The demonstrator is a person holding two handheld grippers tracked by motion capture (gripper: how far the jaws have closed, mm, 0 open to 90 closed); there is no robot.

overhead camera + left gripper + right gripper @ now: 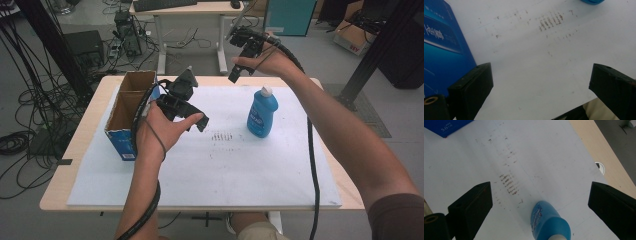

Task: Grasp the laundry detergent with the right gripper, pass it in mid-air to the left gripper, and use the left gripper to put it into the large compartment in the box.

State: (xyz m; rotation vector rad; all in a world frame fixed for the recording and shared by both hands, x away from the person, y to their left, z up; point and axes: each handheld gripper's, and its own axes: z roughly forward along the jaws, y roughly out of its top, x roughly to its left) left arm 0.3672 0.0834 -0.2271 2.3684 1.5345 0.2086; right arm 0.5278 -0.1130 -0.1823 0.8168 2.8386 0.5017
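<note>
Left gripper (196,123) over the white mat's (210,170) left half, black jaws spread wide, nothing between them. Just beside it, toward the table's (75,150) left edge, an open cardboard box (131,112): blue printed outside, plain brown inside, split into two compartments, both seemingly bare (far one partly masked by the gripper). Right gripper (540,202) raised above the far edge, jaws likewise wide and holding nothing. Below it, standing upright on the mat's right half, well apart from the box, a blue plastic bottle (262,112): flattened rounded body, glossy label, white cap; contents impossible to make out. Between bottle and box, rows of brownish smudges (220,136) on the matte mat. Label lettering too small to read. Bottle base cut off in the right gripper view.
</note>
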